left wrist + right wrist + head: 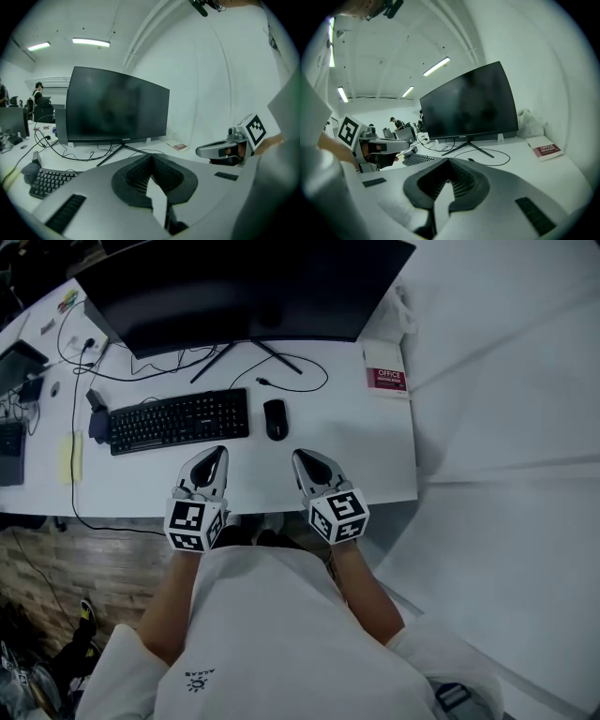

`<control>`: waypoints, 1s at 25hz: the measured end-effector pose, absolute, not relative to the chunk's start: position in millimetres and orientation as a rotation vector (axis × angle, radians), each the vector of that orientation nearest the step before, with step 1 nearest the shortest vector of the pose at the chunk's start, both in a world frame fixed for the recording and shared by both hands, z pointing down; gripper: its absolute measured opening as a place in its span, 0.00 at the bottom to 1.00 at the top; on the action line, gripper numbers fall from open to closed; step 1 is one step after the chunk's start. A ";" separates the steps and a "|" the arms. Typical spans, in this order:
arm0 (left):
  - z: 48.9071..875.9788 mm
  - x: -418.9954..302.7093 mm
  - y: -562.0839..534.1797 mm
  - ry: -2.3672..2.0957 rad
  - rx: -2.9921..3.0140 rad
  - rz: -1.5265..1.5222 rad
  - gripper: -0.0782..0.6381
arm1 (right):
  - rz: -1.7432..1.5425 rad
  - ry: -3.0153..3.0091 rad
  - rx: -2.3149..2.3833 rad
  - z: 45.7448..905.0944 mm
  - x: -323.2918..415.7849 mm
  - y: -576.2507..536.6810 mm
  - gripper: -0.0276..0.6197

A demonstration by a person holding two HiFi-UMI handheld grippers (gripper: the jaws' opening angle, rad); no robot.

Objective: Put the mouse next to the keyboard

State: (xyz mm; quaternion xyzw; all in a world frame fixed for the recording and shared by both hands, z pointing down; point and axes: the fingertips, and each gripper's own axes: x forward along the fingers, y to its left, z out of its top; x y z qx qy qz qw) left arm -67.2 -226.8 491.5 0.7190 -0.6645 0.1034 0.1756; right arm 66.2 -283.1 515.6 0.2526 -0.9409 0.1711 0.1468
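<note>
A black mouse [275,418] lies on the white desk [375,460], just right of the black keyboard [178,420] and a small gap from it. Both grippers hover over the desk's front edge, short of these things. My left gripper [217,454] sits in front of the keyboard's right end, jaws together with nothing between them. My right gripper [302,457] is just in front and right of the mouse, shut and empty too. The left gripper view shows the keyboard [49,182] at lower left; my own jaws hide the mouse there.
A large dark monitor [244,287] stands on its stand behind the keyboard, with black cables [300,367] trailing around it. A white and red book [386,371] lies at the desk's far right. More gear and wires crowd the left end [28,371]. A white partition lies to the right.
</note>
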 end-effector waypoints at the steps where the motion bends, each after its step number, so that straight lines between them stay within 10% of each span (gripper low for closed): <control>1: 489.0 -68.8 -224.4 -1.881 2.038 0.289 0.13 | 0.497 -2.716 0.734 509.8 68.6 -280.8 0.07; 25: 454.5 -88.4 -220.1 -1.808 2.182 0.254 0.13 | 0.421 -2.775 0.898 445.9 83.3 -265.8 0.07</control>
